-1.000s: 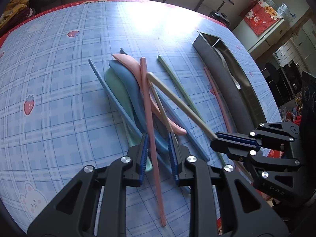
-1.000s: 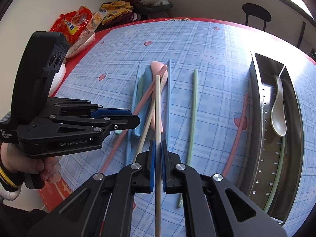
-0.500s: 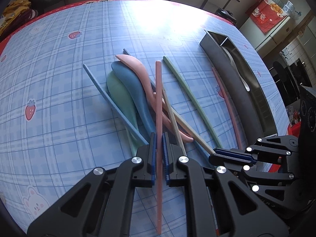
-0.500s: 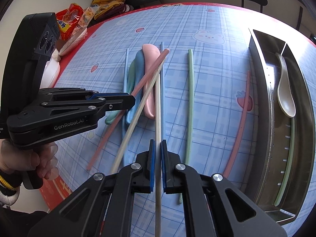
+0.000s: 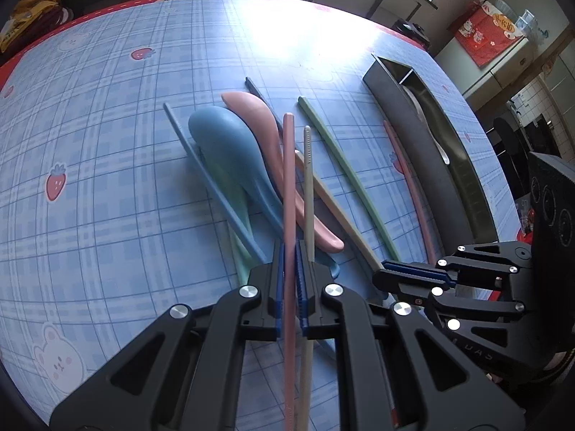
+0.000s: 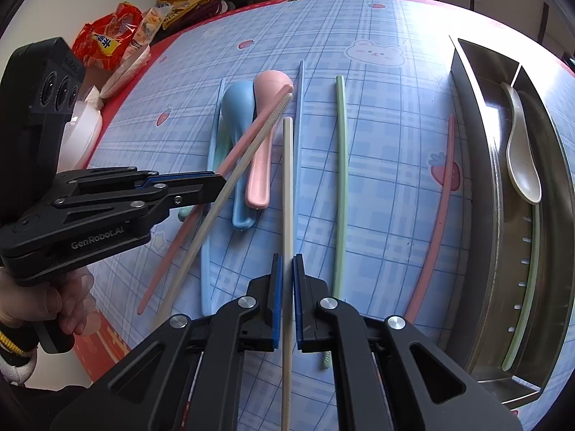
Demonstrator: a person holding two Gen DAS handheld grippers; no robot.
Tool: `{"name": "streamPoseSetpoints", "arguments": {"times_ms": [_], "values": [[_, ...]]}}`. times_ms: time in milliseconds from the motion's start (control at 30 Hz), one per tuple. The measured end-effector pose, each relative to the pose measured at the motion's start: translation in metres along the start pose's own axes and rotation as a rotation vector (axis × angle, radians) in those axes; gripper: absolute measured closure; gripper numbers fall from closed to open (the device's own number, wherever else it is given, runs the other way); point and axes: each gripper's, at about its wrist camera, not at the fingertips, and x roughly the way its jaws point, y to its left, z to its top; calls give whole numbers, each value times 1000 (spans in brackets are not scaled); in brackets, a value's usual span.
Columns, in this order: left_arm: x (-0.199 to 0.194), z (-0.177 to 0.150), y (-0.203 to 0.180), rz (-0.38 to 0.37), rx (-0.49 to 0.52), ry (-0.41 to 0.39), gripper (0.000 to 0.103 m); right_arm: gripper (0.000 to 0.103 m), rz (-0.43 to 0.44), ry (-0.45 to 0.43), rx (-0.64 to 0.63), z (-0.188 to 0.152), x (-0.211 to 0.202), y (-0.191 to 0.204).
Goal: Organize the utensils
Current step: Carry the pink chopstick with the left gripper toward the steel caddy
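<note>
My left gripper [image 5: 289,248] is shut on a pink chopstick [image 5: 288,179], whose far end is raised over the pile. A beige chopstick [image 5: 307,186] runs alongside it, past the right finger; I cannot tell if it is gripped. My right gripper [image 6: 285,258] is shut on another beige chopstick [image 6: 287,179] and shows at the right in the left wrist view. Under them lie a blue spoon [image 5: 230,158], a pink spoon [image 5: 258,118], a green spoon [image 5: 233,194] and two blue chopsticks [image 5: 201,165]. A green chopstick [image 6: 340,165] and a second pink chopstick [image 6: 440,215] lie apart.
A long metal tray [image 6: 481,186] on the right holds a beige spoon [image 6: 521,165] and a green chopstick [image 6: 528,287]. Snack bags [image 6: 107,39] and a white bowl [image 6: 86,125] sit by the table's left red edge. A person's hand [image 6: 36,305] grips the left tool.
My left gripper shut on the pink chopstick and tipped its far end up off the pile. The beige chopstick in my right gripper swung round to point straight ahead.
</note>
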Motion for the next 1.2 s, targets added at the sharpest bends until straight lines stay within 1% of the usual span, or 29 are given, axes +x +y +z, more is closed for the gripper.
{"name": "streamPoseSetpoints", "arguments": {"times_ms": [233, 367, 500, 600, 800, 1067, 1200], "values": [[-40, -23, 19, -25, -118, -82, 92, 97, 42, -74, 39, -4, -21, -2], [-61, -42, 27, -66, -209, -128, 92, 97, 54, -105, 53, -8, -31, -6], [-69, -58, 27, -90, -263, -140, 92, 97, 50, -138, 70, -12, -42, -11], [-69, -61, 28, -108, -294, -147, 92, 97, 41, -156, 67, -11, -47, -11], [-73, -55, 17, -107, -261, -170, 92, 97, 30, -187, 73, -14, -56, -14], [-72, -50, 7, -113, -228, -154, 92, 97, 19, -240, 111, -16, -71, -25], [-73, -40, 3, -104, -204, -148, 92, 97, 10, -286, 121, -16, -85, -32]]}}
